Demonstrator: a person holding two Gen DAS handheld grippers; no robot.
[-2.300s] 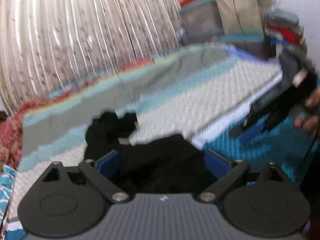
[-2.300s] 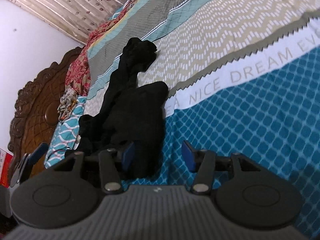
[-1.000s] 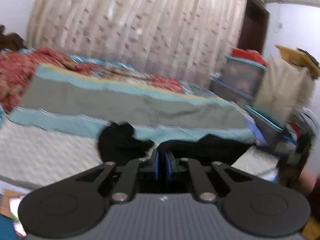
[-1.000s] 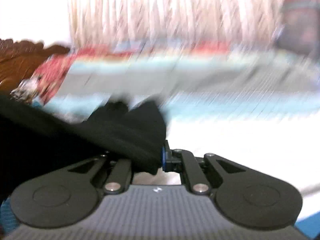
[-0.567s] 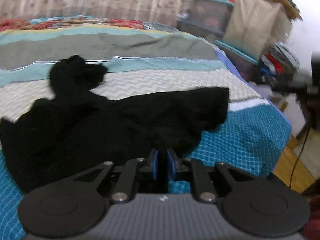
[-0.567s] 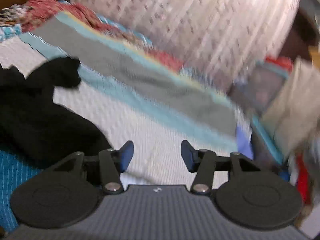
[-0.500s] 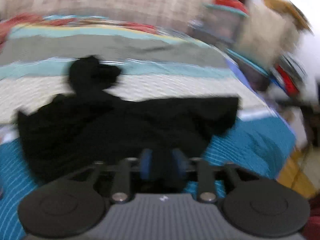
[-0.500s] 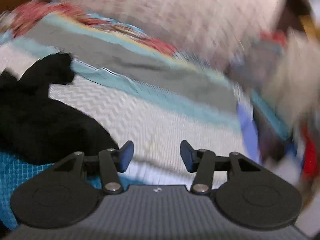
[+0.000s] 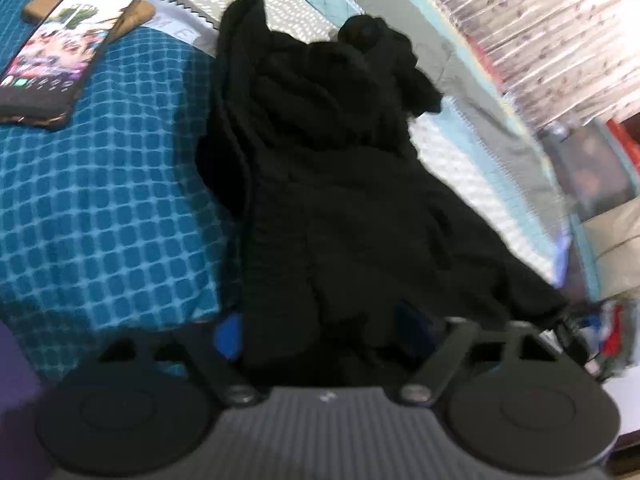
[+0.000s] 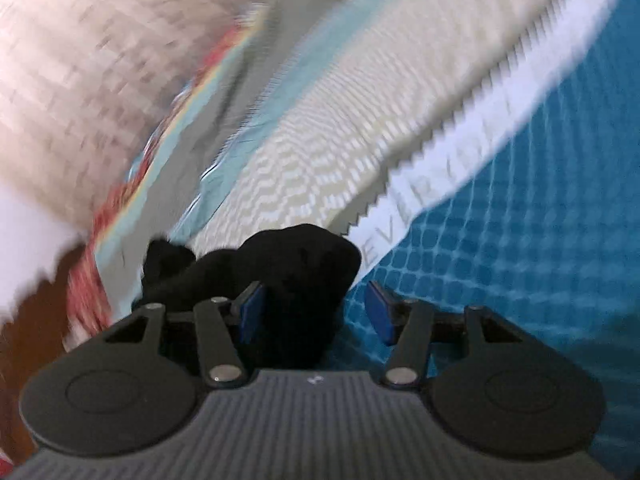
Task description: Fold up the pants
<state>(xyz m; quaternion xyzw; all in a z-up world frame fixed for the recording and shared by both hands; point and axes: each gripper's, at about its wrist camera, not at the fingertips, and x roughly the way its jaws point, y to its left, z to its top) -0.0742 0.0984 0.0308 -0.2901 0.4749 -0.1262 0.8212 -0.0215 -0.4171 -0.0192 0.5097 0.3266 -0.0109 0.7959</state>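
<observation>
Pants [image 9: 340, 184], one black pair, lie rumpled on the bedspread [image 9: 100, 200] between both partly open grippers, whose jaws have just been narrowing. Left gripper [image 9: 324, 330] pads straddle cloth without visibly pinching; right gripper [image 10: 314, 312] likewise. One phone [image 9: 60, 60] lies nearby. Right view is blurred.

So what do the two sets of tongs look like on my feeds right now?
Both match. The left tongs and right tongs have black linkage arms with silver pivot pins, blue pads on the fingertips, two round black discs at the base and a grey ribbed body with a small white mark. No sleeve or hand shows in either view.
</observation>
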